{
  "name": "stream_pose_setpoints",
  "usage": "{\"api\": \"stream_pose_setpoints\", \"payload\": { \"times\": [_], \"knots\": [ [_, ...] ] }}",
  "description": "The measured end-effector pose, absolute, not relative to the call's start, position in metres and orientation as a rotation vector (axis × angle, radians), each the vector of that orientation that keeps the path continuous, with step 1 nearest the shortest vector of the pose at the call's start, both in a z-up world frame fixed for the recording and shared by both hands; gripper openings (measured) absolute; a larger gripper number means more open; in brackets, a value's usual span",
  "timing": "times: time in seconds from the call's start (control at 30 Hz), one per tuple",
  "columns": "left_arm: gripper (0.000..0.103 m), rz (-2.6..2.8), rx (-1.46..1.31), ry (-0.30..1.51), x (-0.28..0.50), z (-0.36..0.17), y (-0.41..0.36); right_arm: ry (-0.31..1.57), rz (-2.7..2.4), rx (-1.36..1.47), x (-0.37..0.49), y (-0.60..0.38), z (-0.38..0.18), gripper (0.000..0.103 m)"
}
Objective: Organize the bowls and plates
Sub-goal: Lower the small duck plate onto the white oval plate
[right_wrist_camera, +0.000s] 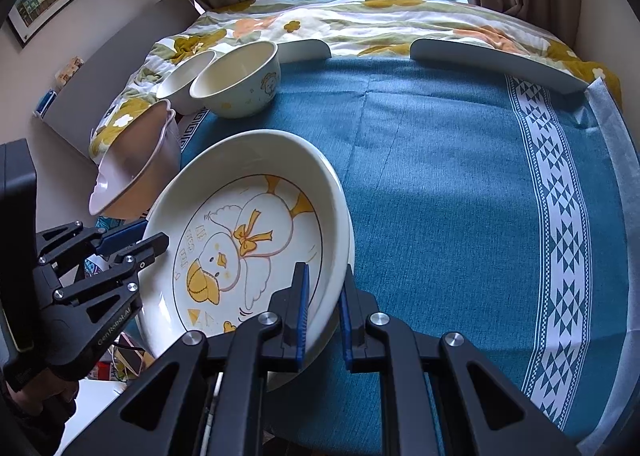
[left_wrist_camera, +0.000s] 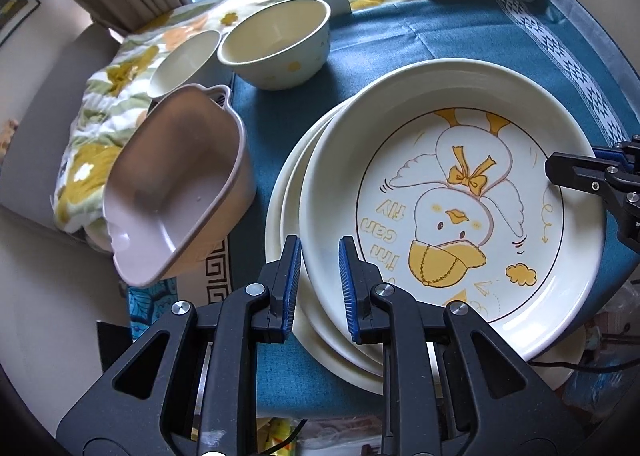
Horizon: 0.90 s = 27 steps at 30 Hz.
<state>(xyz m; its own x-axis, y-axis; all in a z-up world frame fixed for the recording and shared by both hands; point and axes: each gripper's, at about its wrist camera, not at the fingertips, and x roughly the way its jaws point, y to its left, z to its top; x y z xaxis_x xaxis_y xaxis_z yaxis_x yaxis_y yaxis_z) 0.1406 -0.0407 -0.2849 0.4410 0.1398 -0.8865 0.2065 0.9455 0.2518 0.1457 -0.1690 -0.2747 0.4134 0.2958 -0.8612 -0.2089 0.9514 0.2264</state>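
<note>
A cream duck-print plate (left_wrist_camera: 460, 212) sits on top of a stack of plain cream plates (left_wrist_camera: 288, 216) on the blue tablecloth; it also shows in the right wrist view (right_wrist_camera: 248, 240). My left gripper (left_wrist_camera: 320, 268) straddles the duck plate's near rim, its jaws a little apart. My right gripper (right_wrist_camera: 324, 296) straddles the plate's right rim, jaws a little apart too. A cream bowl (left_wrist_camera: 276, 44) and a smaller white bowl (left_wrist_camera: 184, 60) stand at the far left. A pink handled dish (left_wrist_camera: 176, 188) leans tilted at the table's left edge.
The blue tablecloth (right_wrist_camera: 460, 184) with a white patterned band spreads to the right. A floral quilt (right_wrist_camera: 360, 20) lies beyond the table. Two pale chair backs (right_wrist_camera: 496, 60) stand at the far edge. Clutter lies below the table's near edge.
</note>
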Motion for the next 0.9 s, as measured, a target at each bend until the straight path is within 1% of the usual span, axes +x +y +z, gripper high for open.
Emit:
{"api": "stream_pose_setpoints", "payload": {
  "times": [0.9],
  "knots": [
    [0.017, -0.015, 0.373, 1.085, 0.141, -0.278, -0.045, 1.085, 0.254, -0.051, 0.147, -0.155, -0.275, 0.014]
  ]
}}
